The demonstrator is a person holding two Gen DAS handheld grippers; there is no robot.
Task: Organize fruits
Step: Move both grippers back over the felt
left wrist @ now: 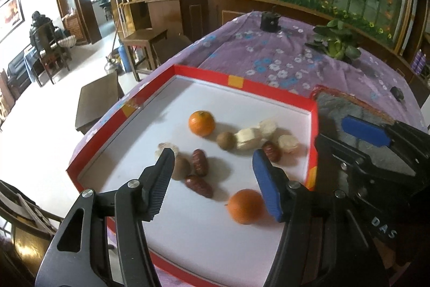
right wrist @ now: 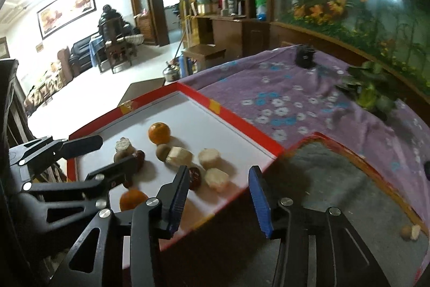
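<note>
A red-rimmed white tray (left wrist: 243, 84) holds two oranges, one far (left wrist: 201, 123) and one near (left wrist: 246, 206), several red dates (left wrist: 199, 162), brown round fruits (left wrist: 226, 141) and pale cut chunks (left wrist: 248, 139). My left gripper (left wrist: 212, 166) is open and empty above the tray, its fingers straddling the dates and the near orange. My right gripper (right wrist: 219, 176) is open and empty over the tray's right rim (right wrist: 252, 133), next to a grey-lined red tray (right wrist: 349, 179) holding a brown fruit (right wrist: 405, 232) and a pale chunk (right wrist: 416, 231). The right gripper also shows in the left wrist view (left wrist: 368, 132).
The trays sit on a purple flowered tablecloth (left wrist: 268, 53). A leafy green vegetable (left wrist: 336, 42) and a black round object (left wrist: 270, 20) lie at the far side. A wooden stool (left wrist: 96, 98) stands left of the table.
</note>
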